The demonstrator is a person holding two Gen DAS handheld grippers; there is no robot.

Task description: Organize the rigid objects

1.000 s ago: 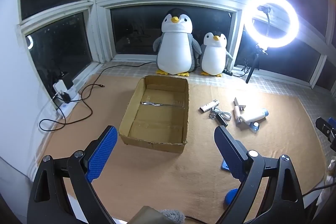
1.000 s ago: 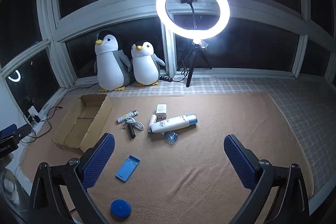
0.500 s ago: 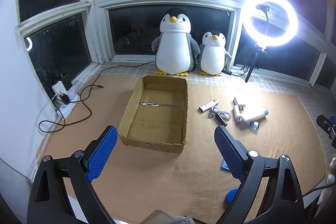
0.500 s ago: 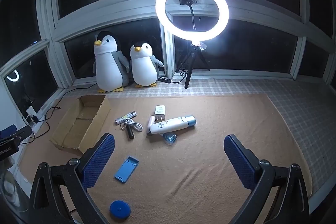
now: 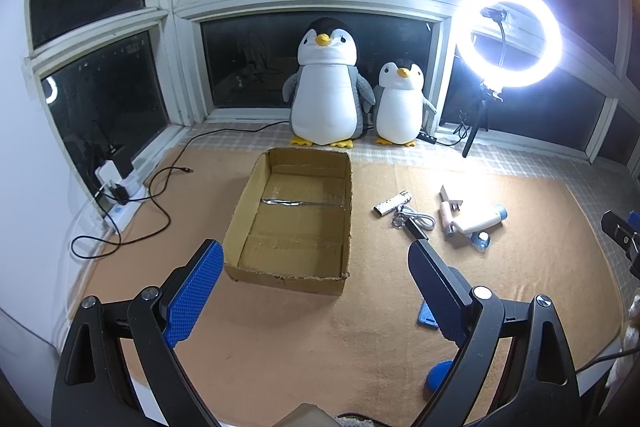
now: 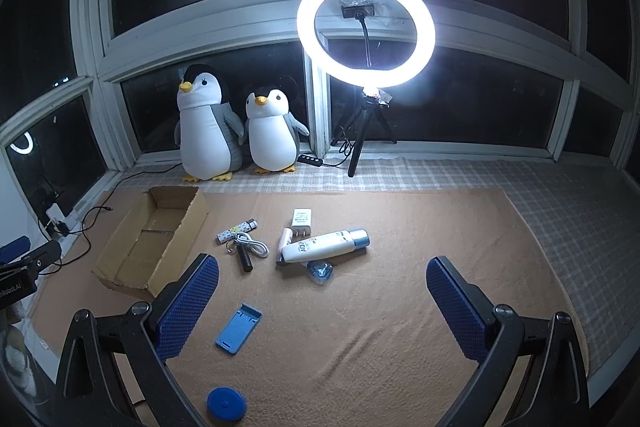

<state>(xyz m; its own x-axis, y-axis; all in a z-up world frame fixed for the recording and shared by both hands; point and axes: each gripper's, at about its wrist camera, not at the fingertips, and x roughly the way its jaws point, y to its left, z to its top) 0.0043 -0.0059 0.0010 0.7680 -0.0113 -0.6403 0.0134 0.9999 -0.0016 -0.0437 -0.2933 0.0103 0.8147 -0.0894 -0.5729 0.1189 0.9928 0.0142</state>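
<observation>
Ahead and left of our right claw (image 6: 322, 301), spread wide and empty, lies the blue phone stand (image 6: 239, 327), long axis pointing away; our left claw (image 5: 314, 293), equally wide, faces the cardboard box (image 5: 294, 213).

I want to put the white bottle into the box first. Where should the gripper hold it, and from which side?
Grip the white bottle across the middle of its body, coming from above. It lies flat on the mat, and its long round sides are bare there. The pink tube and small blue item crowd its lower end, so probably stay nearer the blue cap.
</observation>
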